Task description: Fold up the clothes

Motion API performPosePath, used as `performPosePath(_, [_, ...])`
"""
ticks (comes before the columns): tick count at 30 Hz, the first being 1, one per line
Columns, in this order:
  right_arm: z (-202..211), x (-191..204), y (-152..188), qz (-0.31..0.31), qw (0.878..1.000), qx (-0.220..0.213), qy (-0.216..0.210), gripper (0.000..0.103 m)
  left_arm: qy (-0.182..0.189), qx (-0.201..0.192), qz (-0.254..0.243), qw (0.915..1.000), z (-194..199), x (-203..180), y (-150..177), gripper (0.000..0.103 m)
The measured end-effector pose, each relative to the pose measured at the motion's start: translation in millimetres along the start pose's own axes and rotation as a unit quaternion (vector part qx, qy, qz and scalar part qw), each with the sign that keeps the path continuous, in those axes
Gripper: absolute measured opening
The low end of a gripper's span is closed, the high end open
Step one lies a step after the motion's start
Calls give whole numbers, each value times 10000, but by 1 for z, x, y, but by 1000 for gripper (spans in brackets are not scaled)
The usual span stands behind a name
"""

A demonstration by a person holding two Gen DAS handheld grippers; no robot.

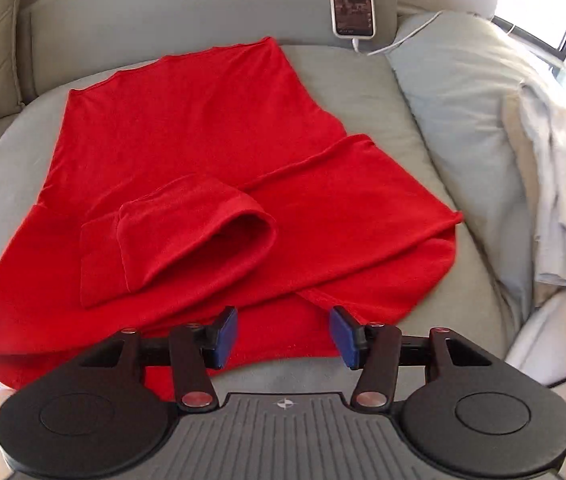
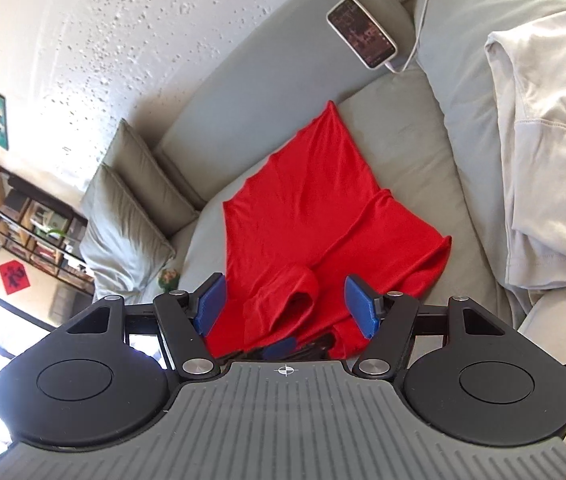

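A red long-sleeved top [image 1: 187, 136] lies flat on the grey sofa seat [image 1: 363, 92], collar end nearest me, its turtleneck collar [image 1: 199, 232] standing open. One sleeve [image 1: 347, 184] is folded across the body. My left gripper [image 1: 285, 336] is open and empty, low over the near edge of the top. My right gripper [image 2: 287, 308] is open and empty, held higher above the same top [image 2: 295, 208]; the left gripper's blue pad [image 2: 279, 347] shows just below it.
A phone [image 1: 351, 2] on a white cable leans on the sofa back. A pile of pale clothes [image 2: 551, 160] lies on the right cushion. Grey pillows [image 2: 131, 208] stand at the left end. A bookshelf [image 2: 23, 224] is far left.
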State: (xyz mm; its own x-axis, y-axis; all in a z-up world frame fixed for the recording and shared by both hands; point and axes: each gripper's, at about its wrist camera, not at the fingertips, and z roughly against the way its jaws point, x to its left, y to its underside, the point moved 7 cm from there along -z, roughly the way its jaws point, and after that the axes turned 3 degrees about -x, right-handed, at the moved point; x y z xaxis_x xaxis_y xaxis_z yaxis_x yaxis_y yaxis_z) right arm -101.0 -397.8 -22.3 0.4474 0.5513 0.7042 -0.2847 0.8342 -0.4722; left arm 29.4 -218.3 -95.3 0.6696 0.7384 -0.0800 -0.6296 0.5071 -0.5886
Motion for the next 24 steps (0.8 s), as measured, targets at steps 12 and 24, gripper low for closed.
performPosePath(12, [-134,60,43,1436,9840,1051,-33,66,-909,-1150,2682,9521,10,182,9,14])
performPosePath(24, [-270,105,109,3273,9245,1832,682,70,-813,-746,4113,9048,-21,229,38,15])
